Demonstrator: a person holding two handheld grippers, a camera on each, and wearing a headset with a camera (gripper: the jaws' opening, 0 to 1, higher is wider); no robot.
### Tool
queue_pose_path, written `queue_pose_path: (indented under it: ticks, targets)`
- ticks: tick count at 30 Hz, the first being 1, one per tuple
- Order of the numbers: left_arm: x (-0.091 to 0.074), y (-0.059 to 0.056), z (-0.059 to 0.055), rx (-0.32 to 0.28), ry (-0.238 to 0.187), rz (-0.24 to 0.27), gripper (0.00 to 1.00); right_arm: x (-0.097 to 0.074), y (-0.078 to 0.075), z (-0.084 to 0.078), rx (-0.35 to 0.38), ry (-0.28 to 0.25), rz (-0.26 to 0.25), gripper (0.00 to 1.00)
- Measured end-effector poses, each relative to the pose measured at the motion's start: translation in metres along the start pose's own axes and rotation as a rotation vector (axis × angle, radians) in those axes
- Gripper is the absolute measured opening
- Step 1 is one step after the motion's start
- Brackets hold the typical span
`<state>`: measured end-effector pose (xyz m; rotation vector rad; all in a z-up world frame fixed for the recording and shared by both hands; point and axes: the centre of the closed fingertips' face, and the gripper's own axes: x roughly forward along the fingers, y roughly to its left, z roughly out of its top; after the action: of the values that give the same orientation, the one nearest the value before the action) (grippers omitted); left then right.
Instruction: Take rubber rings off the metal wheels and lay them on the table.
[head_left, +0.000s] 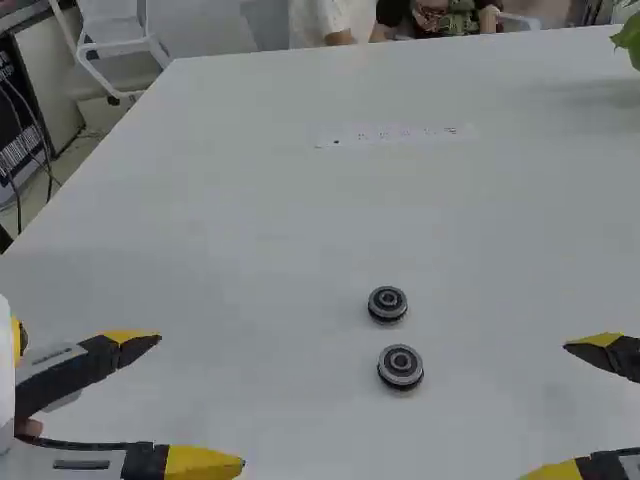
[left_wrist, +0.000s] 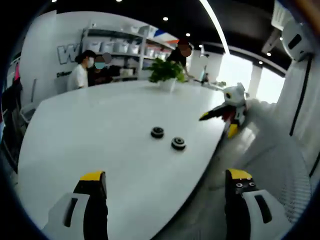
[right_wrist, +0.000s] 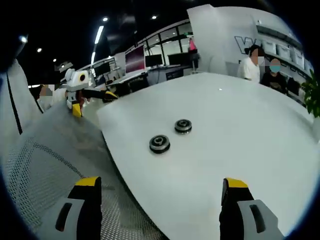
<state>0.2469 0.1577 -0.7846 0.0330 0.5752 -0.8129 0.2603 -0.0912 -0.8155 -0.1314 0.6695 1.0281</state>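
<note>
Not begun: both metal wheels (head_left: 400, 366) wear their rubber rings (head_left: 371, 305), flanked by the wide-spread left gripper (head_left: 200, 400) and right gripper (head_left: 545, 410).

The left gripper (left_wrist: 165, 176) is holding its two yellow-tipped jaws wide apart over the white tabletop (left_wrist: 100, 125). One small wheel (left_wrist: 157, 132) is sitting near another wheel (left_wrist: 178, 144) on it. The right gripper (left_wrist: 221, 122) is poking in by the tabletop's edge. A green plant (left_wrist: 166, 71) is standing far back.
</note>
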Motion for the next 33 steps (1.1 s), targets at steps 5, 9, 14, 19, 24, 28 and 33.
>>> queue_pose_path:
  ticks: [5, 9, 14, 19, 24, 28, 33]
  targets:
    - [0.0003, -0.0024, -0.0002, -0.009, 0.003, -0.004, 1.0, -0.0004, -0.0014, 0.0009, 0.01, -0.01, -0.007, 0.99]
    - [0.0008, -0.0035, 0.0008, 0.0, 0.003, 0.0, 1.0, -0.0001, -0.001, 0.0004, 0.012, -0.009, -0.008, 0.99]
    - [0.0015, -0.0035, 0.0007, -0.019, -0.002, 0.002, 1.0, 0.0006, -0.0003, -0.001, 0.016, -0.004, -0.004, 0.99]
    - [0.0051, -0.0081, 0.0026, -0.019, -0.01, -0.011, 0.95, 0.0012, 0.0003, -0.0014, 0.011, 0.001, -0.001, 0.99]
    - [0.0058, -0.0077, -0.0021, -0.022, 0.019, -0.008, 0.98, 0.0014, -0.0016, -0.0014, 0.026, -0.013, -0.002, 0.99]
    - [0.0053, -0.0079, 0.0013, -0.027, -0.001, -0.006, 0.99, -0.0003, -0.0029, 0.0009, 0.038, -0.033, -0.012, 0.99]
    - [0.0048, -0.0061, -0.0004, -0.03, 0.011, 0.007, 1.0, -0.0008, -0.0045, -0.0004, 0.042, -0.028, -0.026, 0.99]
